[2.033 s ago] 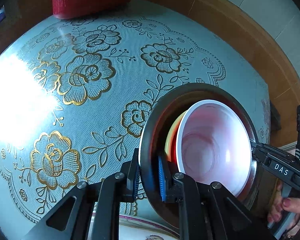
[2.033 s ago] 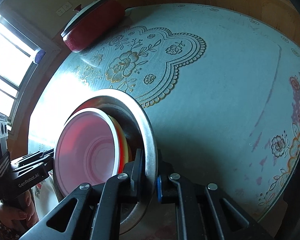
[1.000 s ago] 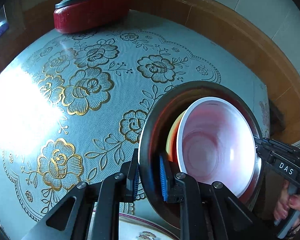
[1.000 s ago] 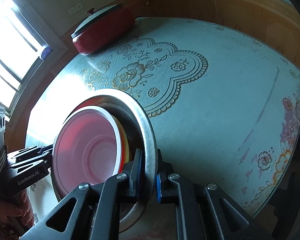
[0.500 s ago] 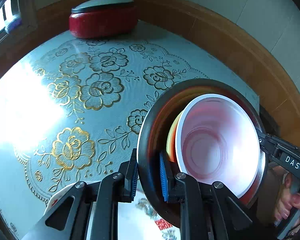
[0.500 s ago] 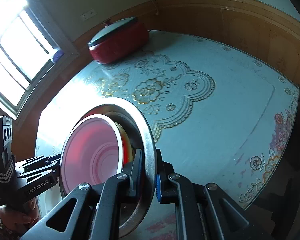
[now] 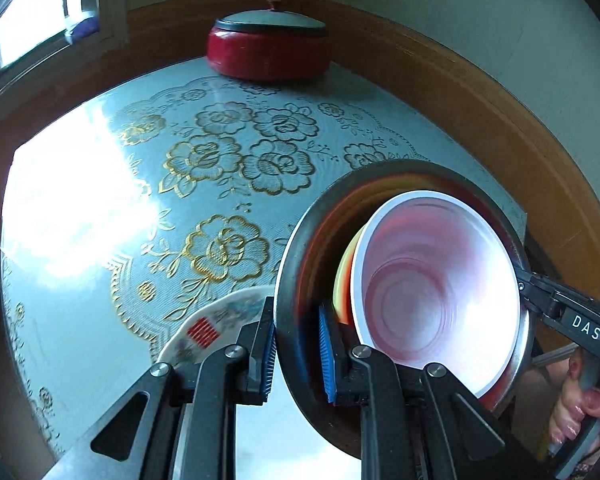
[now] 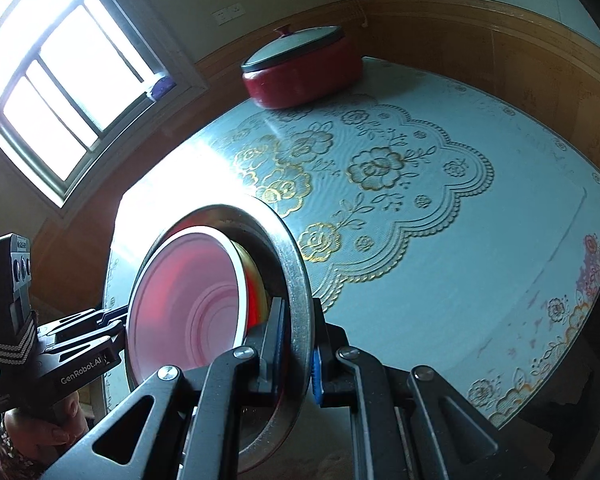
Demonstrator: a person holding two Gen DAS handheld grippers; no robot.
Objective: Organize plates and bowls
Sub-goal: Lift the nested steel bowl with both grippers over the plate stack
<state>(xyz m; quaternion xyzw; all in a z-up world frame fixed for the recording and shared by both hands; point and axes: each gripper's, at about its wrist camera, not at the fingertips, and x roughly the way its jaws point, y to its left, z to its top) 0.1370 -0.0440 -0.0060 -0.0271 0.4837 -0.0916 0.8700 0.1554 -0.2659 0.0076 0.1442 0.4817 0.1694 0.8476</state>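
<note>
Where sunlight glares, a floral tablecloth (image 8: 480,240) (gold roses) meets wood wainscoting (image 8: 480,36).

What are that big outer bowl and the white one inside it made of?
The big outer bowl looks like stainless steel: a grey, brushed rim with a dull shine. The white bowl seems glossy plastic or melamine, its smooth pinkish inside catching glare; ceramic is possible.

The large basin (image 7: 300,264) looked like brushed metal, its rim dully shiny, and the bowl (image 7: 440,280) nested in it was smooth, glossy plastic, white-rimmed with a pinkish sheen. The table (image 8: 480,260) wore a slick, glassy top that threw back window glare over a pale lace-patterned cloth with gold flowers, while the wall panelling (image 8: 460,28) was varnished wood. The far pot (image 7: 268,56) had a glossy red body under a matt grey lid.
</note>
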